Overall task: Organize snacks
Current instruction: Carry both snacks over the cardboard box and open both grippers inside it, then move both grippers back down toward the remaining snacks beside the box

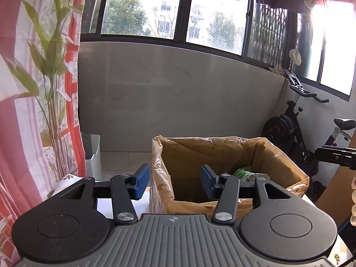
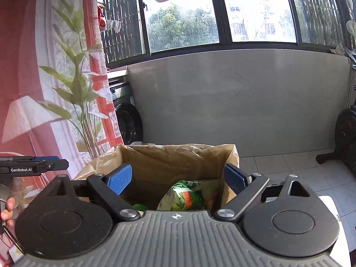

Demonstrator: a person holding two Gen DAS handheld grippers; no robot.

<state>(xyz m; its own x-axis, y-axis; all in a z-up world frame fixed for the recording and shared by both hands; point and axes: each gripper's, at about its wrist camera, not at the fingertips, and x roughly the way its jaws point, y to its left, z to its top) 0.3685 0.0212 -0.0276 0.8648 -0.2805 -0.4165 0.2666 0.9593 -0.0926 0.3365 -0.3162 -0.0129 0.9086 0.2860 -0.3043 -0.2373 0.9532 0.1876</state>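
Observation:
A cardboard box (image 1: 200, 155) lined with a tan plastic bag stands open just ahead of both grippers. Green snack packets lie inside it: one green packet (image 1: 244, 174) shows past my left gripper's right pad, and a larger green bag (image 2: 184, 194) lies at the bottom in the right wrist view. My left gripper (image 1: 174, 181) hovers open over the box's near left corner with nothing between its blue pads. Above the box's (image 2: 173, 160) near side, my right gripper (image 2: 178, 180) is wide open and holds nothing. The left gripper (image 2: 55, 162) also shows at the left edge of the right wrist view.
A red and white leaf-print curtain (image 1: 44, 89) hangs at the left. A white bin (image 1: 92, 153) stands beside it and a washing machine (image 2: 126, 120) behind. An exercise bike (image 1: 296, 129) is at the right by the grey wall. A person's hand (image 2: 7, 209) shows at the lower left.

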